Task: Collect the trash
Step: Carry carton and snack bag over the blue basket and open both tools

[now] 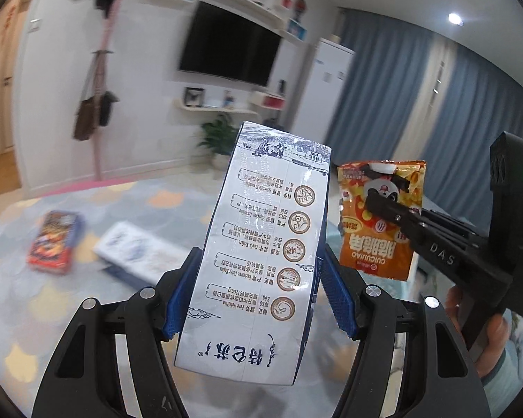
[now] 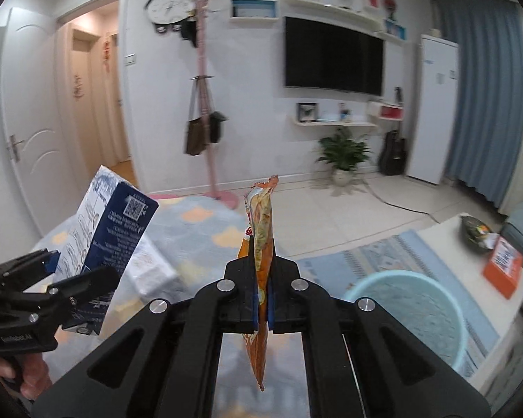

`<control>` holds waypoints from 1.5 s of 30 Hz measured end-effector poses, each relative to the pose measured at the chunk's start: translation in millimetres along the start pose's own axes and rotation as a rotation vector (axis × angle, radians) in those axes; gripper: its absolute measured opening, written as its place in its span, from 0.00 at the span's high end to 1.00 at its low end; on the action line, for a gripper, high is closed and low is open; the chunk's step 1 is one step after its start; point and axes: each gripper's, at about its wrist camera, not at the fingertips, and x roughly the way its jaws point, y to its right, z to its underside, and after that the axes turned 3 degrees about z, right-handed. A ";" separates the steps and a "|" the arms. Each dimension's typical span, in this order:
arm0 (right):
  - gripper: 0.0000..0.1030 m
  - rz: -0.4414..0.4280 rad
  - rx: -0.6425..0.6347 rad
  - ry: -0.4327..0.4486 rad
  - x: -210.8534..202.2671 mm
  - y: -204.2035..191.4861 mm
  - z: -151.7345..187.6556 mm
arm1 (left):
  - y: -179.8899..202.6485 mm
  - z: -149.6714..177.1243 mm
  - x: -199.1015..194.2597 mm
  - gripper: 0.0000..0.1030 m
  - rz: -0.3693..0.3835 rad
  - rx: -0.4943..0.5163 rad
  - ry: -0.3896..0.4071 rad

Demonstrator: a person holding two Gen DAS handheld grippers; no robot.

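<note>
While both pairs of tongs are up in the air, each has something clamped: the left tongs squeeze a white-and-blue milk carton between their blue pads, and the right tongs are pinched tight together on a thin orange snack bag, seen edge-on, its bottom dangling below the fingers. A light-blue bin sits just past the right tongs, low and to the right, its near rim cut off by the tong arm. Beside it is a white counter holding one dark bowl and one orange box, pretty blurry. Further out on the patterned rug lie two more things, a red-and-blue packet and a white carton, both smeared. Beyond that the tile floor looks wide open up to the TV wall.
</note>
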 end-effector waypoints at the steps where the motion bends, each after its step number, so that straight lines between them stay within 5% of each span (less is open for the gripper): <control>1: 0.98 0.014 0.017 -0.001 -1.0 11.0 0.7 | 11.0 -1.9 8.6 0.38 0.017 0.013 -0.012; 7: 0.98 0.095 0.168 -0.045 4.1 88.0 14.0 | 63.8 -11.3 61.2 0.38 0.071 0.080 -0.100; 16: 0.98 0.210 0.362 -0.235 54.9 175.1 61.4 | 131.4 -12.2 128.5 0.37 0.097 0.220 -0.208; 20: 0.98 0.298 0.381 -0.313 73.0 196.0 80.1 | 143.0 -10.2 160.6 0.37 0.104 0.232 -0.260; 26: 0.98 0.306 0.419 -0.382 90.4 224.1 100.5 | 150.0 -7.1 202.4 0.37 0.110 0.234 -0.325; 32: 0.97 0.283 0.444 -0.399 95.3 237.0 105.4 | 152.9 -2.7 204.3 0.33 0.112 0.214 -0.313; 38: 0.84 0.268 0.477 -0.391 88.5 237.6 103.1 | 152.3 -13.3 198.4 0.24 0.120 0.170 -0.281; 41: 0.63 0.280 0.483 -0.374 80.3 236.5 100.4 | 146.6 -16.3 186.1 0.24 0.134 0.152 -0.263; 42: 0.49 0.278 0.483 -0.364 75.9 234.9 98.7 | 143.9 -17.7 181.3 0.24 0.136 0.147 -0.255; 45: 0.46 0.270 0.462 -0.348 66.6 227.6 91.7 | 134.1 -20.7 157.6 0.23 0.150 0.123 -0.221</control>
